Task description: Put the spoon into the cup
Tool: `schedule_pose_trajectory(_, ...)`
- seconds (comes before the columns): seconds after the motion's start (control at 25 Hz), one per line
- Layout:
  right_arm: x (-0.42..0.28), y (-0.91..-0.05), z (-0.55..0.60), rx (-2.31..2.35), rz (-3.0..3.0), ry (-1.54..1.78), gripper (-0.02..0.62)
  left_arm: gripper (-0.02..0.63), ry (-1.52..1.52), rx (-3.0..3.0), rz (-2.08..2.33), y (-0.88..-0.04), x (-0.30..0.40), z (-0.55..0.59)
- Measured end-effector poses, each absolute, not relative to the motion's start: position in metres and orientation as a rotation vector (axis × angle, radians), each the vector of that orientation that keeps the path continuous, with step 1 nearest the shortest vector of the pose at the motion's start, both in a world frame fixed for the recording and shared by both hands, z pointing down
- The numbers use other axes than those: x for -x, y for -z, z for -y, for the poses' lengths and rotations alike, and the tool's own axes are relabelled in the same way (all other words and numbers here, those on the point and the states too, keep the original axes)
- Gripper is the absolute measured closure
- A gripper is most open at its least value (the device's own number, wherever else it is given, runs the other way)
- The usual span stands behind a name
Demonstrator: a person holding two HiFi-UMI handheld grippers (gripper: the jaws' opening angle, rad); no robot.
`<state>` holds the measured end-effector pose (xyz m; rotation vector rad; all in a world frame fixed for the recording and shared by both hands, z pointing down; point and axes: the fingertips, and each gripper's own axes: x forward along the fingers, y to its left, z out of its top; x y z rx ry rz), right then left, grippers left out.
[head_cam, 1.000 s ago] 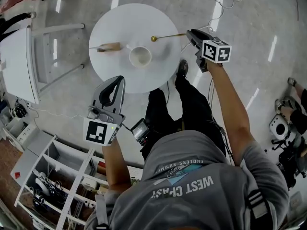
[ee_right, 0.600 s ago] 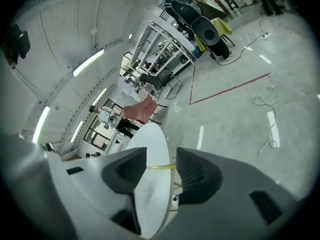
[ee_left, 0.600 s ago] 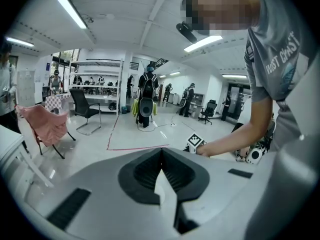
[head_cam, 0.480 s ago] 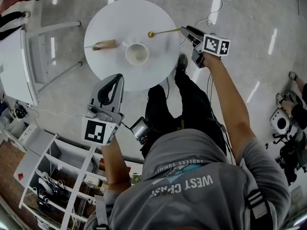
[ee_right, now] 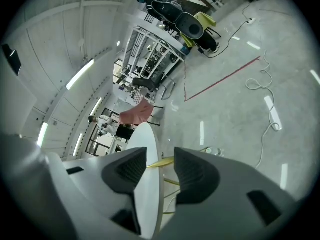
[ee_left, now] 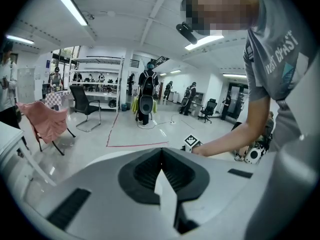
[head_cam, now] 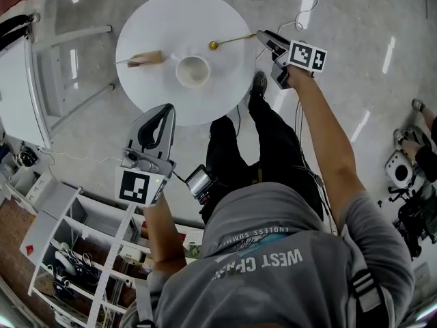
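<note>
Jaws of my right gripper are standing spread, having just been opening. The handle of the gold spoon is lying between them on the desk, near the cup. My left gripper jaws are pressing together.

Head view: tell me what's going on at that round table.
A person holds a gripper in each hand. The right gripper is at the edge of the white table. Its jaws have just been opening, and the handle of the gold spoon sits between them unclamped. The spoon appears to lie on the table. The white cup has no spoon in it. The left gripper is shut and empty, off the table.
</note>
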<state>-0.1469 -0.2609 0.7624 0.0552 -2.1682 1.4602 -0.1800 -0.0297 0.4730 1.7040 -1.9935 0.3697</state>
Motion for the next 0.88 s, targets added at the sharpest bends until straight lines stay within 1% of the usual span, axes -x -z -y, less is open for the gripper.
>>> schedule_pose_trajectory(0.28,0.154,-0.766,0.259,-0.034,2.169,-1.529,0.434,0.601,-0.365,-1.697,1.989,-0.478,0.181,0.026)
schedule_pose_trajectory(0.88,0.155,-0.757,0.265,-0.075,2.209,-1.526,0.434,0.601,-0.352,-1.704,1.977,-0.477,0.182,0.025)
